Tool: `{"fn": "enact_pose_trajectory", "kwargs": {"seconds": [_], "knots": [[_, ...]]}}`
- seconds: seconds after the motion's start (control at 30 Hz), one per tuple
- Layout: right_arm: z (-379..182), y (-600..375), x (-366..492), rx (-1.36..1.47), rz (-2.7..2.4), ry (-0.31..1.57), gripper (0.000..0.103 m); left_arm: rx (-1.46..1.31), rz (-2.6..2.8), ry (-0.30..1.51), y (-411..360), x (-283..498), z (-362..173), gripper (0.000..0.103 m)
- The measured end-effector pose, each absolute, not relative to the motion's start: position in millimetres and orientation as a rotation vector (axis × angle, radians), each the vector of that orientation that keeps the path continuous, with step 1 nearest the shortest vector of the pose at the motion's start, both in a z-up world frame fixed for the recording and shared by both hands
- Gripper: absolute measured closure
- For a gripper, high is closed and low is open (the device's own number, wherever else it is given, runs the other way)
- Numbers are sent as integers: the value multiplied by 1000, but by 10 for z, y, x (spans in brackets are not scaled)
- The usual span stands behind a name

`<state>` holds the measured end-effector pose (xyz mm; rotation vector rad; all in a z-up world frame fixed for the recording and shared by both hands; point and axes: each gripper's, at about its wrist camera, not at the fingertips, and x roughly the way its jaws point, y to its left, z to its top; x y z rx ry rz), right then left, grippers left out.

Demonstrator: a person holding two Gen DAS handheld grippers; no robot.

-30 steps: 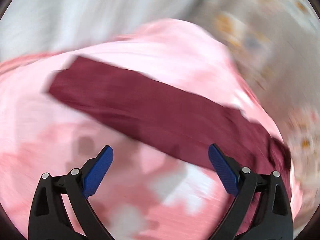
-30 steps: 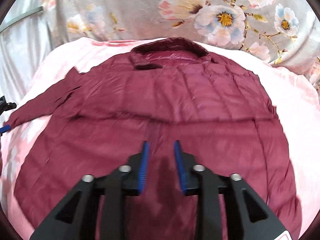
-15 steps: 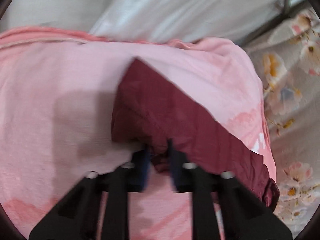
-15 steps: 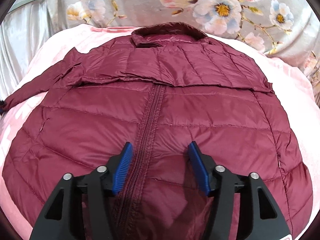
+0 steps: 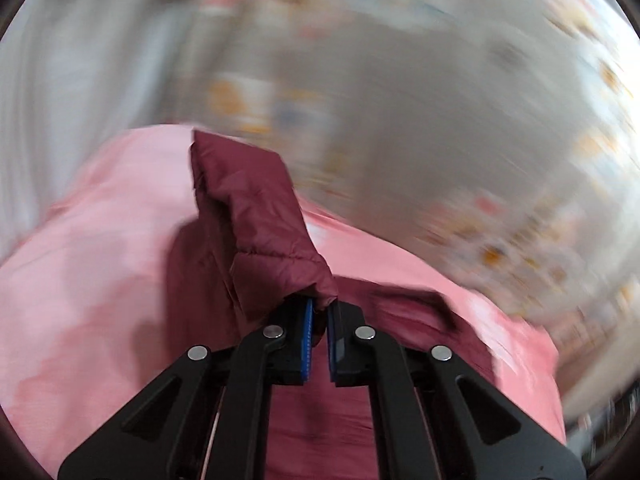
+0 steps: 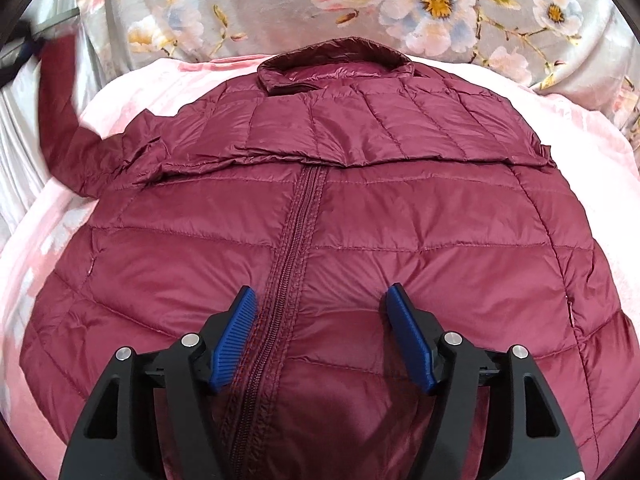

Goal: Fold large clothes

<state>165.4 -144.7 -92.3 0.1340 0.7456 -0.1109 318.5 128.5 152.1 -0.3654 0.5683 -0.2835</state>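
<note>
At the bottom of the right wrist view, my right tongs stand spread and have just been opening wider. Nothing is pinched; the blue pads hover over the lower front of the maroon puffer jacket, one either side of its zipper, which runs up the middle of the frame. The jacket lies flat, front up, on a pink blanket, with its collar at the top centre, farthest from these tongs. Beyond the collar is floral fabric.

In the left wrist view, my left tongs are pressed together on the cuff end of the jacket's sleeve, at lower centre. The sleeve rises from the pads toward the upper left, lifted off the blanket. The same sleeve shows at the upper left edge of the right view, slanting up from the shoulder. The background here is badly smeared, so the grey flowered cloth behind is probably the same floral fabric.
</note>
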Motion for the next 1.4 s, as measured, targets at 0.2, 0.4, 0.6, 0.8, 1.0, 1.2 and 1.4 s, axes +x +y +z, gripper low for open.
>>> {"fn": "enact_pose_trajectory", "kwargs": {"seconds": [0.2,0.4,0.6,0.8,1.0,1.2,1.4], "knots": [[-835,-1590,1548,209,-83,699,37,-289,-592,764,-340,3148,1105,95],[-704,-1962,1461,310,-62,683,36,-479,-606,845,-560,3047,486,18],[-489,-2434,1685,407,-33,667,36,-610,-477,829,254,3142,286,18],[-442,-2693,2180,499,-48,676,36,-795,-303,849,1118,3242,-53,19],[-676,-2497,2768,462,-20,831,68,-927,-269,869,1509,3235,-361,19],[63,-2565,2803,379,-5,661,99,-939,-306,876,1569,3246,-393,19],[845,-2785,2764,215,-125,499,99,-949,-337,891,1350,3378,-370,19]]}}
